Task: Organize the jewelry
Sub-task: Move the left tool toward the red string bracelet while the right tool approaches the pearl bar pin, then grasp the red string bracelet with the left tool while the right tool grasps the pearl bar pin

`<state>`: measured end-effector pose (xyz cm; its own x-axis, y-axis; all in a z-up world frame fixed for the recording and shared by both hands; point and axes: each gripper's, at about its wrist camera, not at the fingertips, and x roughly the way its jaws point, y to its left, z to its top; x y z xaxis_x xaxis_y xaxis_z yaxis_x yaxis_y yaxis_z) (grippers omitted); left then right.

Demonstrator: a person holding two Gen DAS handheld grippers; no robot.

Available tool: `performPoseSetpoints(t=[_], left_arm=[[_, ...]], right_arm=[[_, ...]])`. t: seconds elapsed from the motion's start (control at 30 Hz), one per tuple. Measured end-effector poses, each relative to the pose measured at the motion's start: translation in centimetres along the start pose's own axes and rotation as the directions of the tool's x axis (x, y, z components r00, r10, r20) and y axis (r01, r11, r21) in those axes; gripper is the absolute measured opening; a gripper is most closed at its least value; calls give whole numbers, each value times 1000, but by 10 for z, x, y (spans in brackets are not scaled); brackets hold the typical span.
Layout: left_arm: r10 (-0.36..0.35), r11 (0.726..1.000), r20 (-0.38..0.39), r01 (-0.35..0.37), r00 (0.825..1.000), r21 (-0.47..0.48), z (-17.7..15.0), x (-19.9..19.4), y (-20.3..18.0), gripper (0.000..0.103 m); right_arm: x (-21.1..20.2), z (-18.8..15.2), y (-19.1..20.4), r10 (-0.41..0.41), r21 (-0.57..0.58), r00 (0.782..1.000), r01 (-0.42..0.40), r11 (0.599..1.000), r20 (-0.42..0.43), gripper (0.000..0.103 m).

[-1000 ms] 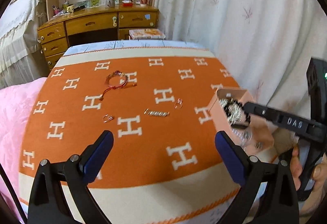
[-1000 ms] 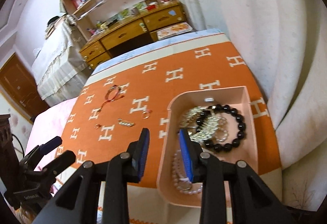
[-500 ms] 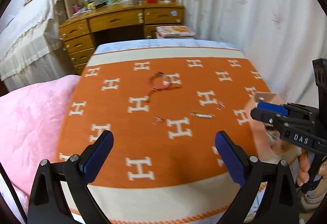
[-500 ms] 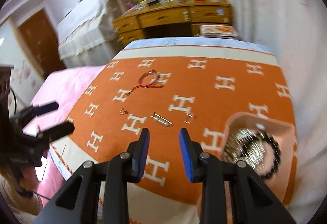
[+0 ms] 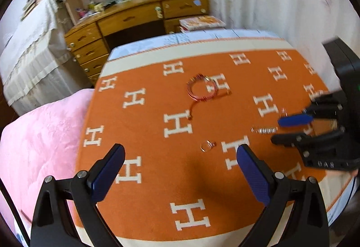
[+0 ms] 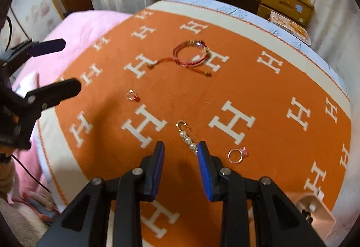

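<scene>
Pearl pin [image 6: 187, 137] just ahead of half-open right tool [image 6: 181, 150]; left tool [image 5: 180, 158] wide open.

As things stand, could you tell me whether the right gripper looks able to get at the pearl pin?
Probably yes. The right gripper is open and empty, the pearl pin lies flat just beyond its fingertips on the orange blanket, and nothing stands between them.

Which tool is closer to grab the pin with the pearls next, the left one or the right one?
Probably the right tool. It is open, and the pearl pin lies just ahead of its tips, nearly between them. The left tool is open too, but the pin sits off to its right side, farther away.
</scene>
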<state>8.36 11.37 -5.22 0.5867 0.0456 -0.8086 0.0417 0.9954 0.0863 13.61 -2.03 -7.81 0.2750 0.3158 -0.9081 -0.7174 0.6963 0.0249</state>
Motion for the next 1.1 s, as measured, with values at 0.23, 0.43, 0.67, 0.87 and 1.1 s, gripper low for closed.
performPoseSetpoints(t=[0.23, 0.43, 0.67, 0.87, 1.1], left_arm=[[-23, 998, -13, 24, 1000, 55, -4, 16, -3, 98], [-39, 998, -32, 41, 999, 54, 8, 31, 3, 94], [-112, 994, -82, 112, 990, 0, 32, 57, 9, 70], [-221, 958, -161, 184, 962, -220, 75, 100, 24, 42], [-168, 966, -230, 113, 959, -232, 106, 139, 12, 19]], right_arm=[[18, 3, 5, -15, -62, 1000, 13, 998, -25, 30], [23, 3, 8, -53, -98, 998, 48, 994, -46, 19], [19, 5, -11, -29, 27, 999, 30, 999, -40, 7], [3, 6, -34, 47, 196, 998, -56, 979, 47, 7], [-30, 5, -53, 47, 320, 985, -99, 942, 167, 7]])
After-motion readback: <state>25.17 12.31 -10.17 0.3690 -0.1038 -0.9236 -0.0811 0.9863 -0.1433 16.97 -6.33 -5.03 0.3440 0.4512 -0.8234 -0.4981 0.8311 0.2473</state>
